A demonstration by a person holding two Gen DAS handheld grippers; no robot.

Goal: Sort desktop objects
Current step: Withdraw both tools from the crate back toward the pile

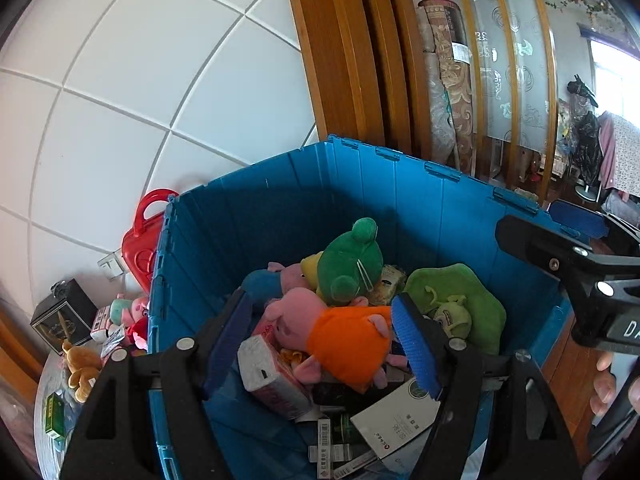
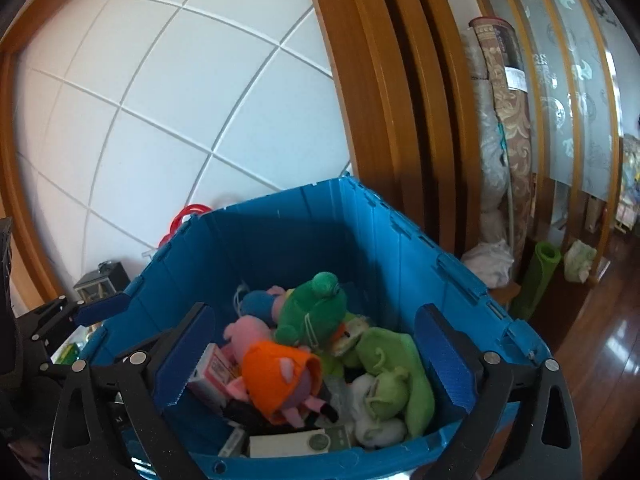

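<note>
The left gripper (image 1: 324, 332) hung inside the blue crate (image 1: 420, 200), jaws parted about the pig in the orange dress (image 1: 340, 344). Its right pad (image 1: 414, 344) lay at or against the orange dress; whether the left pad touched anything could not be told, so the toy was framed rather than clearly pinched. The pig lay across the gap, head toward the left pad and legs running under the right one, so its long axis ran roughly from pad to pad, not along the fingers. A close here would have squeezed it end to end, in my judgement.

The right gripper (image 2: 316, 356) stood released, jaws at their widest and empty, above the crate's near rim (image 2: 304, 460). From there the same pig (image 2: 280, 380) sat just ahead and below, between the fingers' lines but deeper in the crate.

Around the pig: a green frog plush (image 1: 352, 264) behind it, a green monster cloth (image 1: 456, 304) to the right, a tissue pack (image 1: 272, 380) to the left, cards and boxes (image 1: 396, 420) beneath. Outside the crate on the left, more toys (image 1: 128, 316) waited on the table, beside a red case (image 1: 142, 244).

The left gripper was the nearer one to the pig.
</note>
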